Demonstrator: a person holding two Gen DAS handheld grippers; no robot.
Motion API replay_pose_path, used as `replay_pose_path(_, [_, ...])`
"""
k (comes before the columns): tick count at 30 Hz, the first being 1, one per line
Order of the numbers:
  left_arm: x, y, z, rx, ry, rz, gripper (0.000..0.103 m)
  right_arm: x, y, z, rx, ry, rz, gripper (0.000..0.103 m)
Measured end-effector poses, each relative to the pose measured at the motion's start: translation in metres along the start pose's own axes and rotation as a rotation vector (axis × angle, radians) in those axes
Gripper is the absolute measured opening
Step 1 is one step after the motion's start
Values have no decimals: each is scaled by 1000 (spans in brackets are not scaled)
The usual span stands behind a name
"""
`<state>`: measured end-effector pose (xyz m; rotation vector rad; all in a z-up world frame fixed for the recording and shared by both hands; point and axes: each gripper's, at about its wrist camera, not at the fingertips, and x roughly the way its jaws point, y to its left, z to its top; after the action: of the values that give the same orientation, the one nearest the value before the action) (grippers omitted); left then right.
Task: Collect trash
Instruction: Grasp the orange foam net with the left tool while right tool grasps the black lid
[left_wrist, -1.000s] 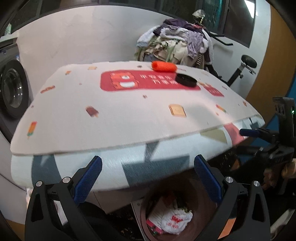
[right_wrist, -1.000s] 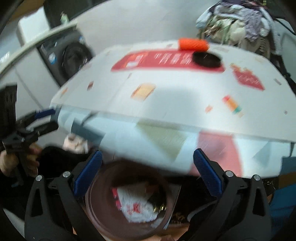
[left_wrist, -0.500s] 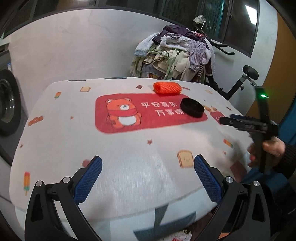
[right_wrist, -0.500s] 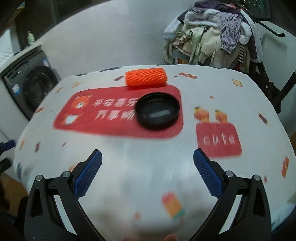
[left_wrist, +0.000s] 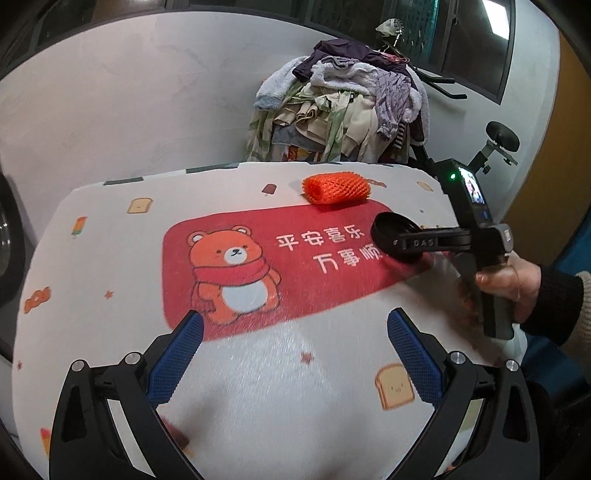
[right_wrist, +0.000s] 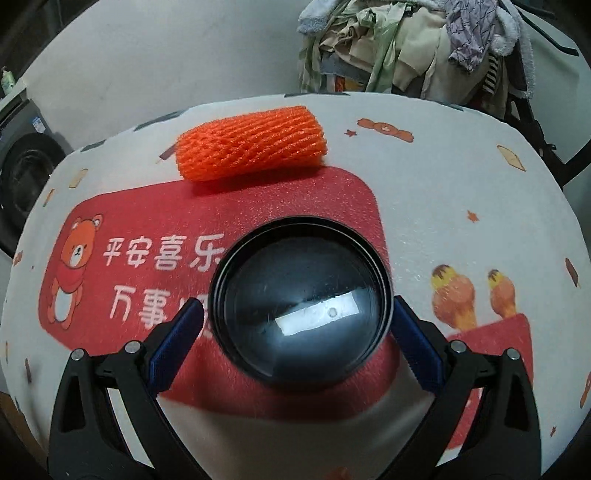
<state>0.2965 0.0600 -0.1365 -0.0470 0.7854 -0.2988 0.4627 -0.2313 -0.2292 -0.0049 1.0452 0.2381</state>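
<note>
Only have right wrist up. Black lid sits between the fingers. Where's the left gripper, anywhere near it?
Observer: No. The left gripper is open and empty, over the near part of the table, short of the black lid.
Operator: Is the right one down at lid height?
Observer: The left view shows the right gripper reaching level across the lid, low over the table. I cannot tell whether it touches.
Operator: Unit powered?
Observer: A green light glows on its body, above the hand holding the handle.
</note>
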Motion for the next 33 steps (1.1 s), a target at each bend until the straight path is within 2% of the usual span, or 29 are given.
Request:
replay_pose_path(2, [8, 1, 5, -9, 5, -12, 96, 3, 1, 2, -6, 5, -11, 98])
replay_pose_path(5, [23, 3, 11, -45, 25, -44, 84, 1, 1, 1, -11, 1, -7, 94])
replay_pose_path(8, [38, 5, 20, -77, 41, -78, 73, -10, -4, -2, 2, -21, 62, 93])
replay_pose_path(10, [55, 4, 33, -91, 56, -112, 66, -23, -7, -4, -3, -55, 82, 93])
replay_pose_path(12, [73, 0, 47, -100, 70, -137, 54, -36, -14, -6, 7, -88, 101, 93])
replay_pose_path(15, [107, -1, 74, -156, 97, -175, 44, -50, -30, -8, 39, -112, 129, 93])
replay_pose_path(20, [167, 4, 119, -349, 120, -252, 39, -69, -61, -14, 82, -176, 121, 93])
replay_pose_path(22, [181, 4, 134, -378, 108, -239, 42, -75, -73, -17, 93, -197, 117, 93])
replay_pose_path(24, [194, -5, 153, -319, 69, -192, 68, -80, -83, -20, 103, -212, 124, 93])
replay_pose_path(26, [202, -17, 169, -209, 33, -130, 86, -84, -92, -23, 109, -225, 134, 93])
replay_pose_path(27, [208, -25, 178, -140, 29, -113, 92, -86, -97, -24, 111, -233, 137, 93])
replay_pose_path(28, [215, -32, 183, -79, 38, -106, 92, -87, -101, -26, 113, -242, 138, 93])
replay_pose_path(29, [224, -46, 189, 28, 59, -80, 92, -88, -104, -27, 115, -246, 137, 93])
replay_pose_path(33, [248, -82, 183, 318, 107, -3, 92, -88, -117, -32, 139, -254, 149, 93])
